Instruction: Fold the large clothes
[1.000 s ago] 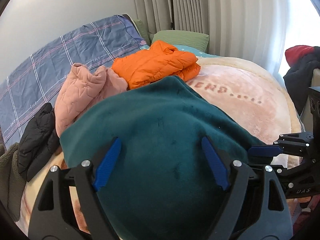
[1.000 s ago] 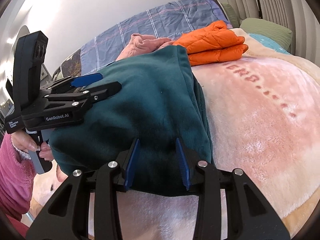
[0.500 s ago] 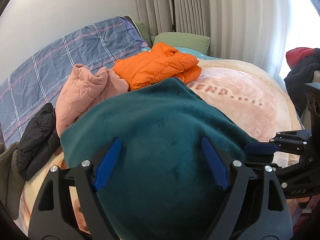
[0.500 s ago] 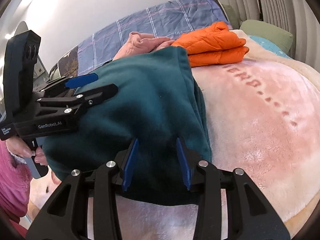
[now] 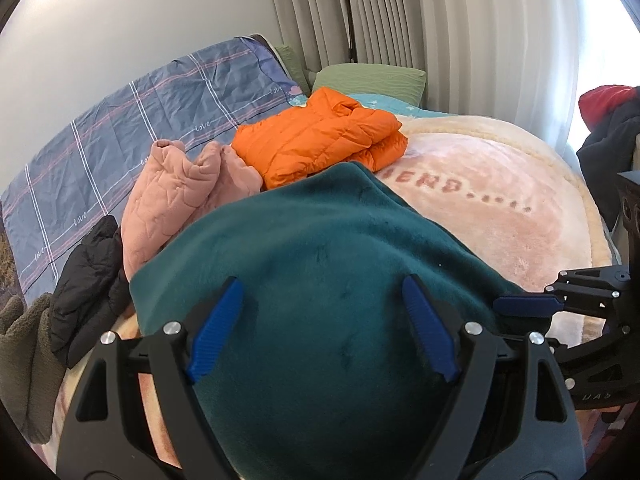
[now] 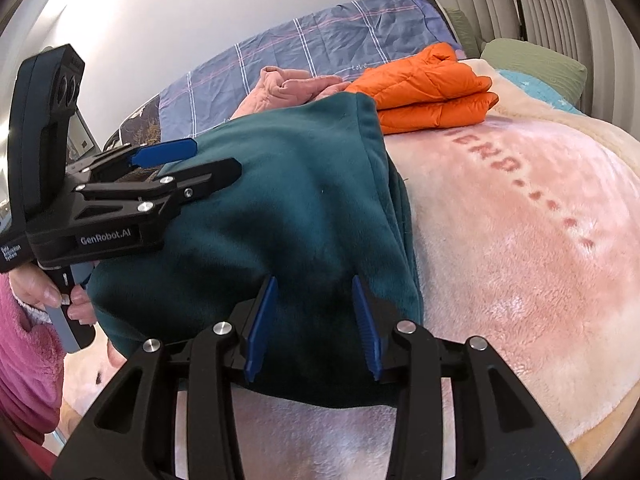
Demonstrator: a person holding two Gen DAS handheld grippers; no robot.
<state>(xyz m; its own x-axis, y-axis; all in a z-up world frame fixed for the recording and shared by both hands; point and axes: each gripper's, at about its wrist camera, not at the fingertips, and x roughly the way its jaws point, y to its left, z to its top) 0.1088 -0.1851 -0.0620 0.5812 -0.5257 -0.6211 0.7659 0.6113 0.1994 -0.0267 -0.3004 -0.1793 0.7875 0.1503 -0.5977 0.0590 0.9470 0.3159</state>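
**A:** Whereabouts of the teal fleece garment [image 5: 320, 260]?

**B:** On the bed, folded into a thick bundle over the pink plush blanket [image 6: 520, 260], toward the near edge. Far end just short of the folded orange puffer jacket [image 5: 316, 140].

**A:** And the left hand-held gripper [image 5: 322, 282]?

**B:** Fingers spread wide, down on the near end of the bundle, fleece filling the whole gap. Cannot tell whether the pads truly press it or only straddle it. Seen from the right wrist camera too, over the bundle's left side, grasped by a hand [image 6: 44, 292] coming out of a pink sleeve [image 6: 24, 360].

**A:** Right hand-held gripper [image 6: 313, 280]?

**B:** About half closed, set into the near right corner of the bundle. Thick fold of fleece between the blue pads, more fleece bulging past both of them on the outside. Looks clamped on it.

**A:** Anything else on the bed?

**B:** Pink quilted garment [image 5: 172, 188] heaped left of the orange jacket, touching it. Black garment [image 5: 88, 280] lower left, near the bed's edge. Blue plaid sheet [image 5: 120, 120] along the wall behind. Green pillow [image 5: 368, 80] at the far end, under the pale curtains [image 5: 400, 20].
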